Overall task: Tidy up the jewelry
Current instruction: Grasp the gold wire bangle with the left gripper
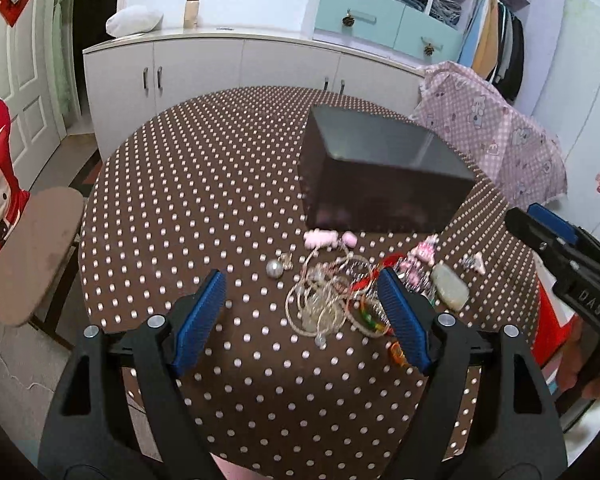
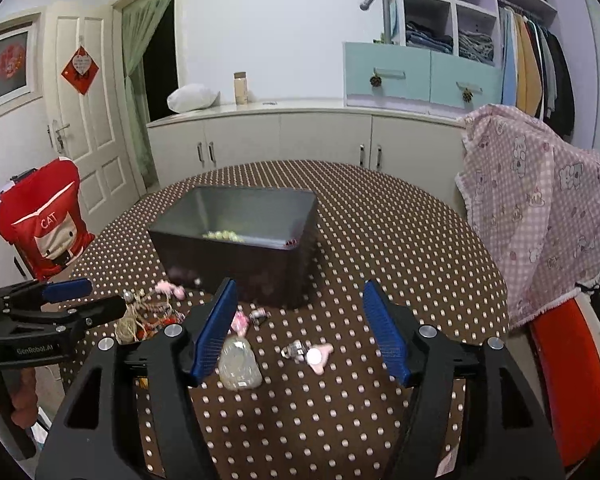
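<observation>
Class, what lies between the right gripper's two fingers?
In the right wrist view, a pink hair clip lies on the dotted tablecloth between the open right gripper fingers.

Bare tablecloth [image 1: 204, 208] lies left of the black box [image 1: 380, 184]; jewelry pile [image 1: 340, 296] crowds its front.

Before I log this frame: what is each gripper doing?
Left gripper: open, holding nothing, above the bracelets.
Right gripper: open, holding nothing.
</observation>
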Available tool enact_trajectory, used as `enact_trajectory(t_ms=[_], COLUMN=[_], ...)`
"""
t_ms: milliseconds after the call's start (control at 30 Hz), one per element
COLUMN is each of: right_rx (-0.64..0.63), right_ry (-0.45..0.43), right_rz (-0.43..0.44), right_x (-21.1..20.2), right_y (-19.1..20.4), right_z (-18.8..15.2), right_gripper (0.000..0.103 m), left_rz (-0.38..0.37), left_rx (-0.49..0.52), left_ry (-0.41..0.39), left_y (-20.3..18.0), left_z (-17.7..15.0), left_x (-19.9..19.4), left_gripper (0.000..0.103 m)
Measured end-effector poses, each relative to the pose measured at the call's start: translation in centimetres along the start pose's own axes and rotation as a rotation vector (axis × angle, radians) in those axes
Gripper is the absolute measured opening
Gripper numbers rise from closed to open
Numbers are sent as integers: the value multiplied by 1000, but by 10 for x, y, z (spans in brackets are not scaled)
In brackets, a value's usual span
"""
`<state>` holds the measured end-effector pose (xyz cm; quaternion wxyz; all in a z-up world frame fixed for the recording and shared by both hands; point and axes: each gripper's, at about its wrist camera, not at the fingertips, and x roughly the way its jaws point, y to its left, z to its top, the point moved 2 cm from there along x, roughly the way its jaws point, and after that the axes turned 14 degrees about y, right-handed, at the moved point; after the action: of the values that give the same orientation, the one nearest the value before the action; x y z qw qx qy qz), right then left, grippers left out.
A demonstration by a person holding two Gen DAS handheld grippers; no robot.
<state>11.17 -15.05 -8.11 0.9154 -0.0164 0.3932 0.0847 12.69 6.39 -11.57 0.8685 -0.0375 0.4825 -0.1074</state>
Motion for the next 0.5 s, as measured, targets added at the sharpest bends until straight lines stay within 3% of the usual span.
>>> enact_trajectory(t_ms=[267, 367, 467, 500], right_rx=[35, 30, 30, 30], right_ry=[38, 52, 62, 65], right_rz=[2, 8, 12, 15], right_x=[6, 10, 13, 15], right_y=[-3, -1, 0, 1], right_z=[-11, -14, -16, -16], right_gripper=[62, 62, 62, 62], left_rz=[72, 121, 116, 115], left_rx=[32, 53, 73, 80], left_ry=[29, 10, 0, -4], left_y=[-7, -11, -13, -14], left_z=[-8, -10, -11, -12], left_x=[20, 21, 19, 18], left_gripper=[75, 57, 31, 28])
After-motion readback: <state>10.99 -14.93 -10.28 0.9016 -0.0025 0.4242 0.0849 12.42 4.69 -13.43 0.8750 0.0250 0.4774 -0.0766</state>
